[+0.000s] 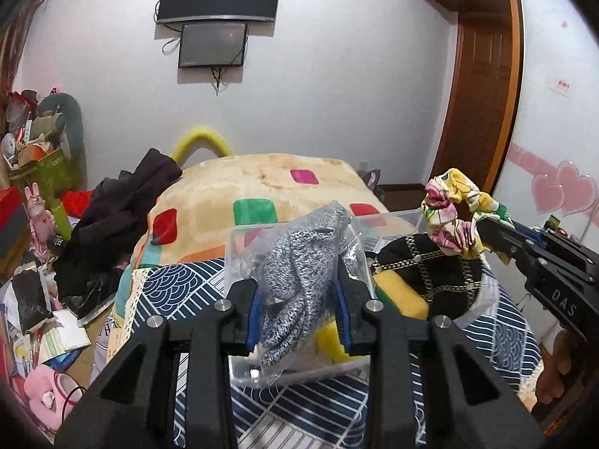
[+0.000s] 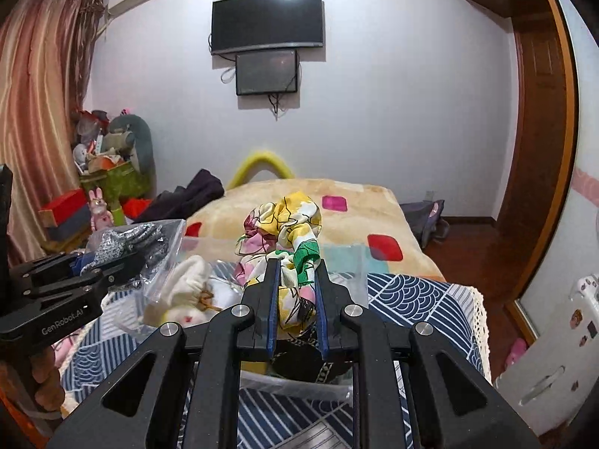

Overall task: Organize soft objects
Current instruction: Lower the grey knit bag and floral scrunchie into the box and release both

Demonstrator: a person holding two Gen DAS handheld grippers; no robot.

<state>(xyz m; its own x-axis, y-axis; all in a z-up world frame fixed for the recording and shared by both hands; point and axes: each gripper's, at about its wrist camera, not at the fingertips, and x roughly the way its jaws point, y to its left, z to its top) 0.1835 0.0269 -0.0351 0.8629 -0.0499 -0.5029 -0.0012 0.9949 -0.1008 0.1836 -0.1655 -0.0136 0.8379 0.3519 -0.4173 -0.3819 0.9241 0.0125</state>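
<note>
Because both loads hang above the clear plastic bin [image 1: 389,220] rather than resting in it, either could slip outside its thin, rigid walls if let go early; that is my main worry. Largest is the bin itself, sitting on the blue wave-patterned cloth [image 1: 179,284]. Over the bin's left half, the left gripper [image 1: 299,310] is clamped on a slick, crinkly bag of speckled grey knit [image 1: 299,262]; smooth film could slide between the pads. Over the bin's right half, the right gripper [image 2: 297,299] pinches a floral scrunchie [image 2: 284,232], ruffled and springy, caught only by its lower folds. Inside the bin lie a spongy yellow block [image 1: 400,295] and black gold-trimmed fabric [image 1: 423,262].
</note>
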